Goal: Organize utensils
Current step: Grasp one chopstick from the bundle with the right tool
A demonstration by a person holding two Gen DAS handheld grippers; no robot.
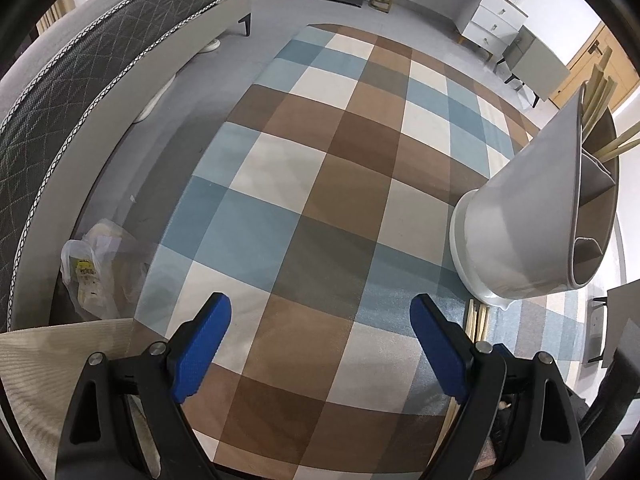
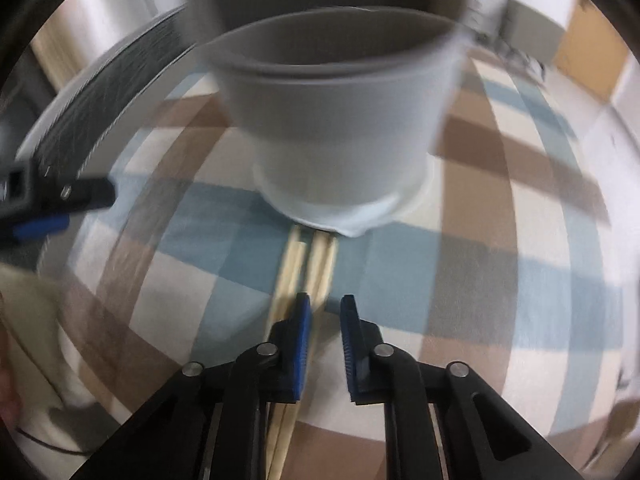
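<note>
Rug [image 1: 320, 200]: checked; open room left of holder [image 1: 520, 220]
Chopsticks [image 2: 312, 264]: at holder's base
Left gripper [image 1: 320, 344]: wide apart, empty
Right gripper [image 2: 325, 340]: narrow gap, empty

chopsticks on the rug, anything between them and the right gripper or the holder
Nothing visible does. The pale wooden chopsticks lie on the checked rug directly beneath the right gripper, their far ends at the foot of the white plastic utensil holder, whose top stands open.
</note>
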